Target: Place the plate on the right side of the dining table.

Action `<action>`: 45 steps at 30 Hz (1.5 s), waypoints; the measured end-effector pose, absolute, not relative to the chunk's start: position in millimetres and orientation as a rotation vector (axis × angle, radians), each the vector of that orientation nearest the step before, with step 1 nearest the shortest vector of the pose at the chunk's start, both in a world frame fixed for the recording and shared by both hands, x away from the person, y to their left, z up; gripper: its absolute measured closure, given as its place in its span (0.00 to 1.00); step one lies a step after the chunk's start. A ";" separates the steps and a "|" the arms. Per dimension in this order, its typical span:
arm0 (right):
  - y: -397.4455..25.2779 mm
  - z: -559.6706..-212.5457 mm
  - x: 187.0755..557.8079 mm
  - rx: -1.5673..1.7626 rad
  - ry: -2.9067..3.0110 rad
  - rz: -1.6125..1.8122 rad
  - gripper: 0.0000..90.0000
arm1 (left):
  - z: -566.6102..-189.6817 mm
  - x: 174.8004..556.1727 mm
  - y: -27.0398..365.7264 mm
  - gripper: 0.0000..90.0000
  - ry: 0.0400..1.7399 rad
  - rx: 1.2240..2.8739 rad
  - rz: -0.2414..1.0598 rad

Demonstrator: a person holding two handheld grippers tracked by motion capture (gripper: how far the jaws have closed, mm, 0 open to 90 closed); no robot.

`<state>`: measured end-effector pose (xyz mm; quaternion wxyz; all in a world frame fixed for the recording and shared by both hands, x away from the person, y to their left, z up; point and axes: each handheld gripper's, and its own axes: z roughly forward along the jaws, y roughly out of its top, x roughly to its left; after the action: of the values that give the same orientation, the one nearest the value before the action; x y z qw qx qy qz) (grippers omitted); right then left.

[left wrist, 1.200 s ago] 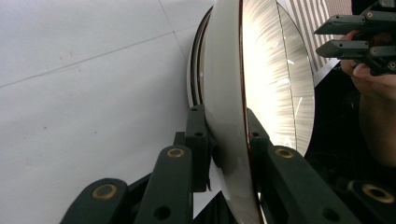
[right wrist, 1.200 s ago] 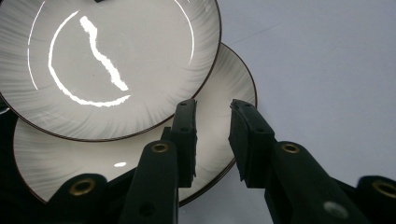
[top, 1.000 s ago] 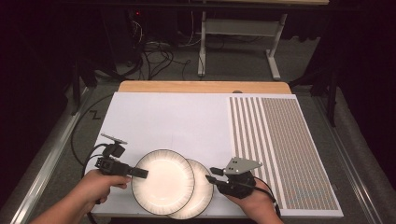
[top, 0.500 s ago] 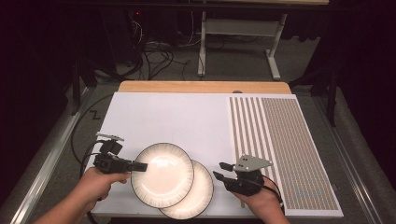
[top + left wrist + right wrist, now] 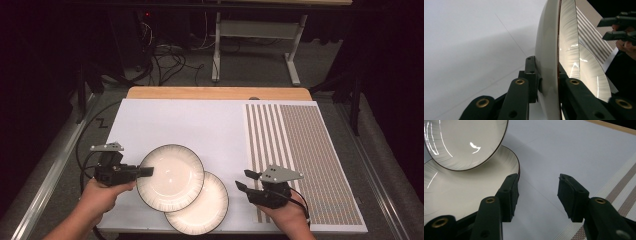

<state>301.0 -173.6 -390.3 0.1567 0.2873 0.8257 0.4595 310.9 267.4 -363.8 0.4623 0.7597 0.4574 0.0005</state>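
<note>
A: Starting left of the lower plate [image 5: 200,210], what is there?

B: The left gripper [image 5: 142,172], held in a hand, has its jaws clamped on the left rim of the upper plate [image 5: 170,176]. That plate overlaps the lower plate's upper-left part and covers it there.

A: And the plates themselves?

B: Both are round, glossy and cream-white, with a thin dark line round the rim and fine ribbing toward the edge. The lower plate lies on the white mat [image 5: 190,125], near its front edge.

A: What does the left gripper view add?

B: It shows the upper plate [image 5: 549,50] edge-on, pinched between the two black jaws, with the rim raised off the mat; the high view does not reveal that lift.

A: Right of the lower plate?

B: The right gripper [image 5: 247,180] sits just beside it, jaws apart and holding nothing. In the right gripper view one jaw stands at the lower plate's [image 5: 461,195] rim. Further right lies the brown-striped woven placemat [image 5: 310,160].
</note>
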 end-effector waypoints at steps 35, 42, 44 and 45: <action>-212.9 -383.6 293.3 0.918 2.100 1.427 0.13 | -379.2 278.4 272.1 0.90 0.959 1.668 0.355; -214.3 -384.9 291.4 0.919 2.081 1.409 0.01 | -378.6 275.1 272.2 0.89 0.940 1.676 0.371; -214.3 -384.7 291.9 0.920 2.080 1.413 0.01 | -378.1 274.4 271.7 0.89 0.937 1.679 0.377; -214.0 -384.8 291.9 0.919 2.079 1.412 0.01 | -378.1 274.2 271.8 0.89 0.935 1.680 0.376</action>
<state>291.9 -214.0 -384.8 0.2305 0.3343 0.7560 0.5135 274.2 271.8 -378.1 0.5573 0.7121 0.3962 0.1593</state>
